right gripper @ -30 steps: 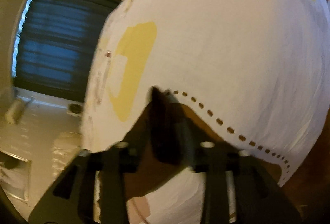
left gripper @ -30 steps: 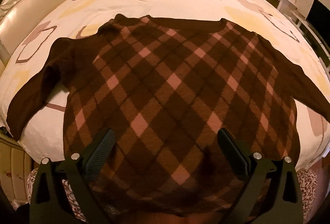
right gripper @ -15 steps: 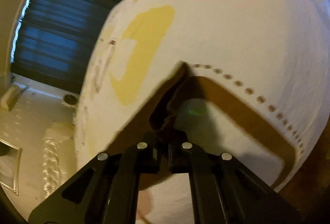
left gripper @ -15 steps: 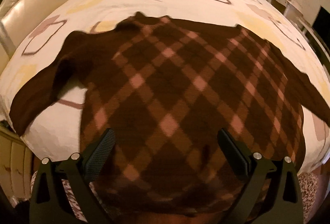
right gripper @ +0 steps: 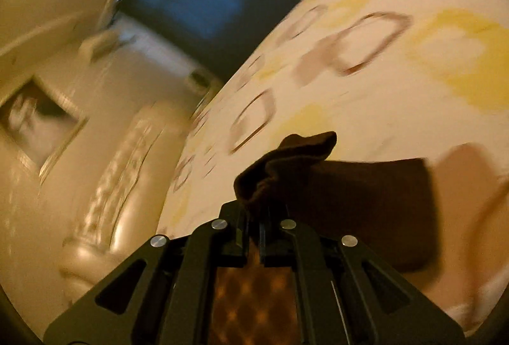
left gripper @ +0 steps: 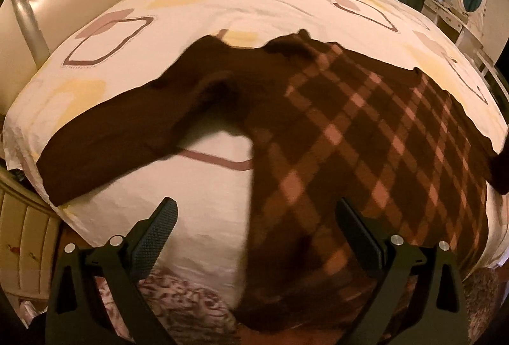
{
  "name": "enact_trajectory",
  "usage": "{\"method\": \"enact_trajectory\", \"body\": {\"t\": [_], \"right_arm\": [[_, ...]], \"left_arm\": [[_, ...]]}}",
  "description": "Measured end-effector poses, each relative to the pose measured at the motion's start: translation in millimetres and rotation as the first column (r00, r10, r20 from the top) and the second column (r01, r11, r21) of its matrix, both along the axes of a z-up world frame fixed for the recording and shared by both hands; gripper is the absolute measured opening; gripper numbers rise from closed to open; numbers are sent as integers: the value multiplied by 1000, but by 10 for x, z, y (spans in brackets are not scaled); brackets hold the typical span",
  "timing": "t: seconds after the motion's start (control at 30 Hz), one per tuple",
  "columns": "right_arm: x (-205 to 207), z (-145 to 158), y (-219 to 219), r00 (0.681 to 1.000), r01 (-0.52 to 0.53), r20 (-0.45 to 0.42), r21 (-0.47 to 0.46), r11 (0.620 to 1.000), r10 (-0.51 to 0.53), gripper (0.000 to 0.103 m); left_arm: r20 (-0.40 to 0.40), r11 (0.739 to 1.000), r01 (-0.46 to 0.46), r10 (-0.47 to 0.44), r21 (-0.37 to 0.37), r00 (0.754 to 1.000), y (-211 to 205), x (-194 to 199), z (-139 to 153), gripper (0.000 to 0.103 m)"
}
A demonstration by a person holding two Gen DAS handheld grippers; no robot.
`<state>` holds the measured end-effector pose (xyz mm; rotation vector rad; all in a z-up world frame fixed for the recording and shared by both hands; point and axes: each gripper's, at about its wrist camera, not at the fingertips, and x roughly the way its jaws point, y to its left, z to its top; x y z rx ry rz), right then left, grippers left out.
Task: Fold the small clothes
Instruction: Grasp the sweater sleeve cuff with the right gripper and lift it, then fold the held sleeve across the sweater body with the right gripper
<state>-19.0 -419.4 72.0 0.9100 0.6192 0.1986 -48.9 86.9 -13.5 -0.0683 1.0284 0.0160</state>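
Presently catalogued, largest first:

Bed (left gripper: 222, 217): patterned white cover under and ahead of both tools; bare sheet lies between the left jaws.

Sweater (left gripper: 366, 135): brown argyle knit, spread flat on the bed ahead of the left jaws, its body running under the right-hand finger. Judged soft, limp, fairly light; it should drape and stretch rather than hold a shape, and should not slip much on the sheet.

Left sleeve (left gripper: 105, 135): plain brown, stretched out ahead and left of the left jaws. Judged the next sensible hold, at the cuff or the shoulder seam.

Right gripper (right gripper: 253, 237): jaws clamped together on a bunched brown sleeve end (right gripper: 286, 163), which pokes out just beyond the tips, lifted off the sheet.

Left gripper (left gripper: 254, 237): jaws wide apart, holding nothing, above the near hem.
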Motion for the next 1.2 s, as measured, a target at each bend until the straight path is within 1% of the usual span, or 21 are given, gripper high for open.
{"method": "enact_trajectory", "body": {"t": [0.07,0.1,0.13,0.17,0.23,0.27,0.33,0.37,0.47,0.63,0.7,0.77,0.8,0.83,0.93,1.0,1.03,1.07,1.13,1.17,1.2], "right_arm": [[215,27,561,996,-94,8,-21,995,94,3],[384,26,948,989,-151,0,-55,987,151,3],[439,27,1146,983,-183,-6,-69,981,183,3],[571,-15,1500,970,-243,-18,-82,967,242,3],[599,-86,1983,948,-317,-38,-92,944,315,3],[678,-158,2327,929,-371,-61,-109,922,366,3],[663,-297,2743,903,-428,-92,-143,892,419,3],[693,-386,3017,883,-469,-113,-156,869,456,3],[598,-620,3587,834,-550,-172,-183,815,525,3],[603,-1014,4240,765,-640,-265,-217,737,586,3],[601,-1119,4354,746,-662,-291,-224,716,599,4],[595,-1194,4458,726,-683,-315,-228,694,611,8],[581,-1245,4496,708,-700,-329,-215,681,625,14],[569,-1279,4501,699,-708,-334,-194,679,633,23],[512,-1300,4433,681,-718,-307,-101,689,665,43],[457,-1296,4385,644,-747,-280,-32,664,712,49],[425,-1275,4349,634,-755,-269,-15,655,725,49],[379,-1229,4260,638,-754,-256,-11,657,727,49],[324,-1157,4084,663,-734,-233,-12,679,712,49],[297,-1107,3947,689,-710,-221,-19,704,690,49],[260,-1032,3653,739,-661,-200,-28,750,644,49]], "left_arm": [[8,1000,-5,5,1,1000,92,-24,7,99],[15,1000,-10,10,-2,1000,158,-41,10,99],[20,1000,-14,14,-7,1000,208,-55,12,99],[23,1000,-18,19,-12,1000,249,-64,10,99],[27,999,-26,27,-26,999,333,-79,5,99],[28,999,-28,29,-31,999,368,-90,-1,99],[32,999,-35,36,-36,999,422,-97,-6,99],[36,998,-41,42,-40,998,459,-99,-8,99],[40,997,-49,52,-54,998,542,-87,-26,99],[55,997,-56,59,-61,997,601,-55,-38,99],[55,996,-54,58,-70,997,610,-41,-42,99],[57,996,-52,56,-79,997,613,-20,-46,99],[57,995,-52,56,-81,997,612,-9,-49,99],[56,995,-52,57,-85,997,611,0,-51,99],[57,994,-53,58,-93,997,601,26,-53,99],[59,994,-52,58,-100,997,586,39,-39,99],[63,993,-49,55,-105,996,565,47,-24,99],[67,993,-43,51,-107,996,545,63,-10,99],[82,994,-29,38,-108,996,481,90,21,99],[86,994,-20,30,-110,996,442,116,36,99],[89,993,-13,24,-114,996,404,141,48,99]]}}
